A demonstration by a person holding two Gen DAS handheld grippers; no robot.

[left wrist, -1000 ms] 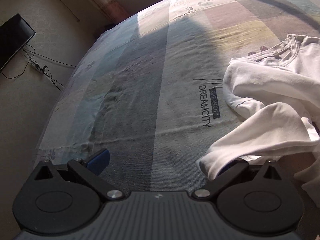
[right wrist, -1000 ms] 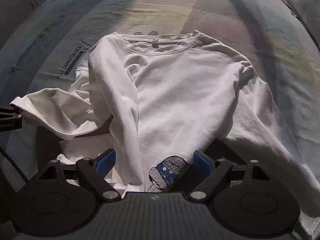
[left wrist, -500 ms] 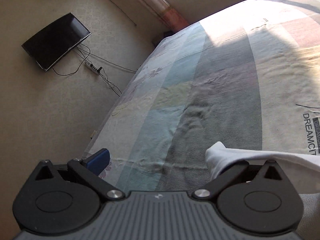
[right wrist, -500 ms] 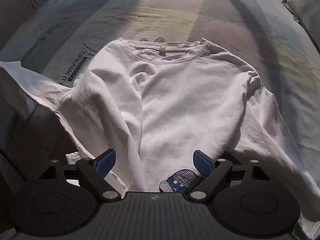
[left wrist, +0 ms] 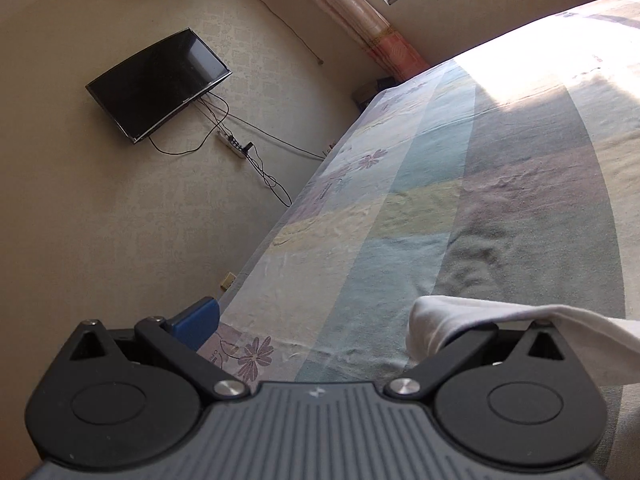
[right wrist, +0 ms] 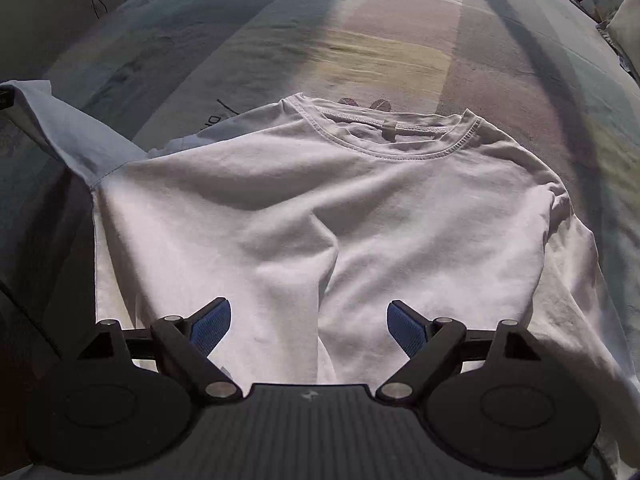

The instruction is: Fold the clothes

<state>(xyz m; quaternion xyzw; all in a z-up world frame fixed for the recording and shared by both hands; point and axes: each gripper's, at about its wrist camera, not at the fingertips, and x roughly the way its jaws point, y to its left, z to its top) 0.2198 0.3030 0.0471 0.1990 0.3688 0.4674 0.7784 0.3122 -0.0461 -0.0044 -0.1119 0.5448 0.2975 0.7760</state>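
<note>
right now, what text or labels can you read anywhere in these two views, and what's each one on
No text reads whole.
"D": start of a black print on the bedsheet; the rest is hidden under the white shirt.
Small print beside a purple flower on the bedsheet, left wrist view: too small to read.

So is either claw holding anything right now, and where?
The white cotton long-sleeved shirt's left sleeve end drapes over the left claw's finger; the right claw holds nothing.
</note>
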